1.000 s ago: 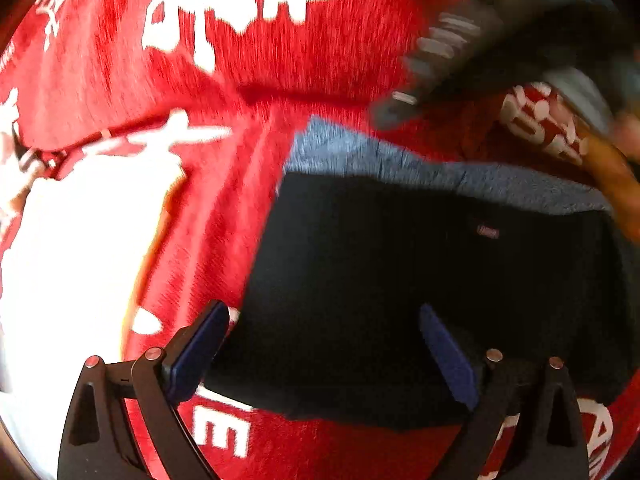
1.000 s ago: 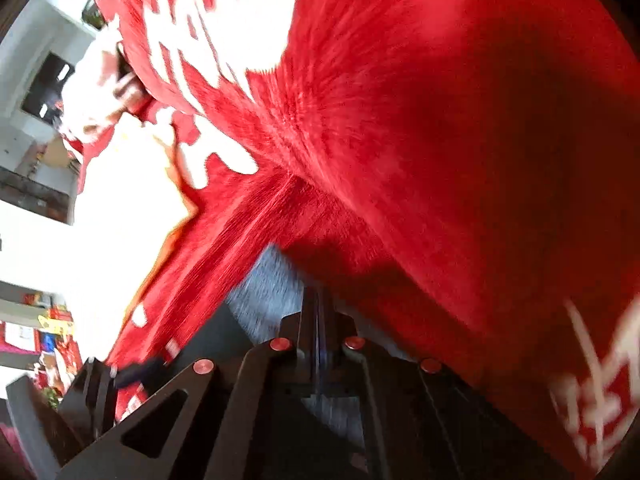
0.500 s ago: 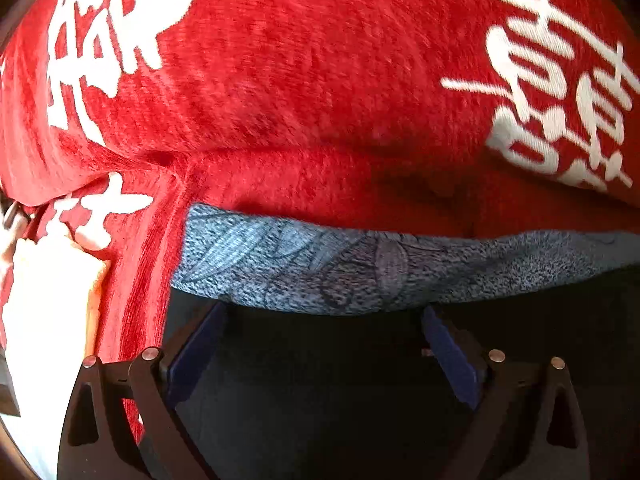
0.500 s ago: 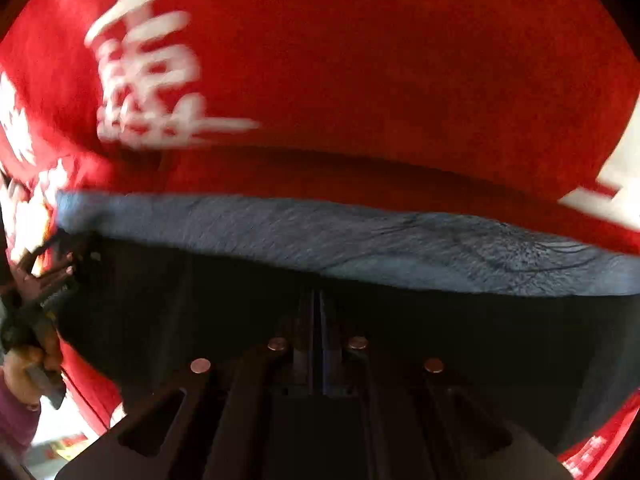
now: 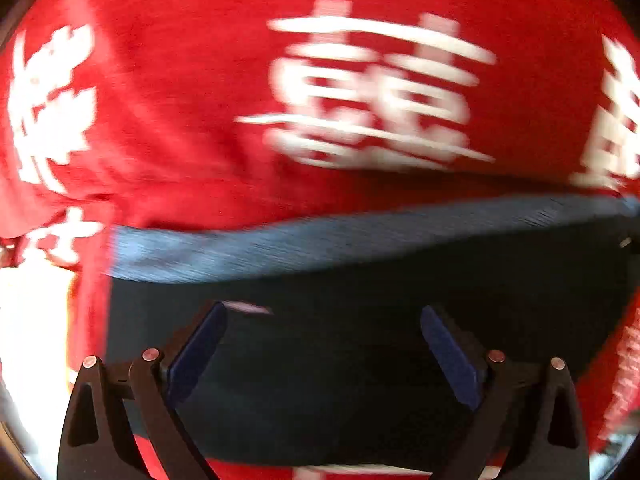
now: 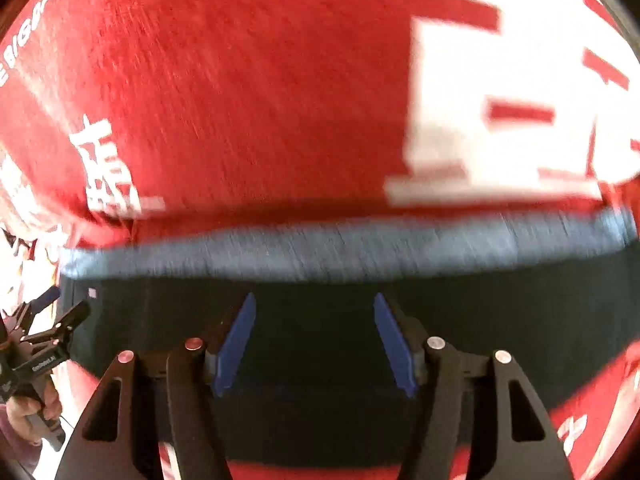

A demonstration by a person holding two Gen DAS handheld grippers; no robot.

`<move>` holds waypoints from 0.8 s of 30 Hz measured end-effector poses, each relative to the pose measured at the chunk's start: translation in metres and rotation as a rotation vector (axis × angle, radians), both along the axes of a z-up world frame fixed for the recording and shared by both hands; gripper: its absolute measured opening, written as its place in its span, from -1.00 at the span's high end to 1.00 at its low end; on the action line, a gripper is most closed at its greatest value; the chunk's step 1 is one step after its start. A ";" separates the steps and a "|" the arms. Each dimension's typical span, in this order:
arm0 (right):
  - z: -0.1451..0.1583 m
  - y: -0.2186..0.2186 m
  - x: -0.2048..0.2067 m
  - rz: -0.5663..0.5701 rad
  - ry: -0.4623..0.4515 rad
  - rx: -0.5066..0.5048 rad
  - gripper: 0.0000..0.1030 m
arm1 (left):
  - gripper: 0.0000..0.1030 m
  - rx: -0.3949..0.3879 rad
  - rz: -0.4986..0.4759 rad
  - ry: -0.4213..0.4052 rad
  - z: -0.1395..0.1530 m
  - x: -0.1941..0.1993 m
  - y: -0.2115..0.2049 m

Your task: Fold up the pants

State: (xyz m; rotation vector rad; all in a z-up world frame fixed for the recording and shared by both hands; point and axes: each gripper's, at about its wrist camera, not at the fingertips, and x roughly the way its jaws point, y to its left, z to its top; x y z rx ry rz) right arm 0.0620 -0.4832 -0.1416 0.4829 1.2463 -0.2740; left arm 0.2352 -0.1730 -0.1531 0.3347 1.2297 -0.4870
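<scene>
Left wrist view: left gripper (image 5: 322, 340) fingers spread, empty, dark folded pants (image 5: 360, 320) between and beyond them on red cloth surface (image 5: 180, 100). Right gripper (image 6: 314, 336) fingers likewise spread over pants. Fold looks just released; next likely regrasp edge.

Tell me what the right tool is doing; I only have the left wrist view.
Observer: The right tool is open, its pads spread over the dark pants, gripping nothing.
Operator: Give me my left tool's position from that side.
Observer: The left tool shows at the pants' left end, jaws apart, with a hand on its grip.
Operator: Report what lies beyond the pants there.
Observer: The red cloth carries a large white print at the upper right.
</scene>
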 end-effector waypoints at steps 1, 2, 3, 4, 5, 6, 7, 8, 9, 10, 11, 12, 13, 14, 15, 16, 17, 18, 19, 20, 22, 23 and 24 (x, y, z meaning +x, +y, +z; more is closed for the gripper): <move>-0.001 0.000 -0.013 -0.005 0.008 0.023 -0.28 | -0.92 -0.023 -0.011 0.038 -0.001 -0.011 -0.012; -0.002 0.000 -0.025 -0.012 0.011 0.048 -0.28 | -0.92 -0.040 -0.021 0.069 -0.004 -0.020 -0.022; -0.004 0.000 -0.038 -0.019 0.015 0.070 -0.28 | -0.92 -0.045 -0.030 0.084 -0.006 -0.029 -0.031; -0.006 0.001 -0.050 -0.022 0.018 0.084 -0.28 | -0.92 -0.035 -0.042 0.097 -0.010 -0.039 -0.044; -0.006 0.002 -0.056 -0.026 0.021 0.089 -0.28 | -0.92 -0.028 -0.047 0.105 -0.012 -0.045 -0.052; -0.007 0.001 -0.066 -0.038 0.024 0.091 -0.28 | -0.92 -0.027 -0.050 0.113 -0.014 -0.047 -0.059; -0.009 -0.008 -0.072 -0.047 0.024 0.097 -0.27 | -0.92 -0.028 -0.053 0.115 -0.016 -0.050 -0.068; -0.010 -0.011 -0.076 -0.057 0.020 0.105 -0.27 | -0.92 -0.020 -0.058 0.108 -0.016 -0.052 -0.074; -0.008 -0.016 -0.083 -0.069 0.012 0.113 -0.27 | -0.92 -0.001 -0.066 0.093 -0.016 -0.054 -0.081; -0.007 -0.022 -0.090 -0.082 0.005 0.116 -0.27 | -0.92 0.015 -0.073 0.077 -0.015 -0.057 -0.089; -0.004 -0.030 -0.095 -0.096 -0.003 0.112 -0.27 | -0.92 0.017 -0.079 0.066 -0.012 -0.059 -0.097; -0.004 -0.040 -0.099 -0.107 -0.012 0.105 -0.27 | -0.92 0.013 -0.086 0.062 -0.006 -0.062 -0.109; 0.000 -0.051 -0.104 -0.121 -0.026 0.090 -0.27 | -0.92 0.007 -0.096 0.057 -0.006 -0.062 -0.116; 0.005 -0.064 -0.107 -0.136 -0.039 0.073 -0.27 | -0.92 0.006 -0.111 0.047 -0.005 -0.061 -0.125; 0.006 -0.074 -0.106 -0.154 -0.051 0.056 -0.27 | -0.92 0.008 -0.124 0.036 -0.003 -0.062 -0.136; 0.005 -0.085 -0.106 -0.173 -0.061 0.046 -0.24 | -0.92 0.014 -0.130 0.024 -0.003 -0.061 -0.147; 0.004 -0.099 -0.107 -0.189 -0.072 0.040 -0.14 | -0.92 0.018 -0.130 0.017 -0.003 -0.061 -0.156; 0.002 -0.115 -0.106 -0.203 -0.077 0.035 0.16 | -0.92 0.020 -0.125 0.015 -0.005 -0.060 -0.167; 0.000 -0.130 -0.105 -0.213 -0.072 0.027 0.34 | -0.92 0.022 -0.117 0.014 -0.005 -0.058 -0.176; -0.004 -0.143 -0.103 -0.218 -0.062 0.011 0.34 | -0.92 0.021 -0.107 0.013 -0.009 -0.056 -0.183; -0.013 -0.167 -0.103 -0.216 -0.032 -0.034 0.34 | -0.92 0.041 -0.089 -0.002 -0.021 -0.053 -0.196; -0.023 -0.177 -0.100 -0.208 -0.010 -0.033 0.34 | -0.92 0.068 -0.076 -0.005 -0.031 -0.052 -0.201; -0.030 -0.184 -0.099 -0.199 -0.003 -0.025 0.34 | -0.92 0.092 -0.060 0.009 -0.041 -0.050 -0.204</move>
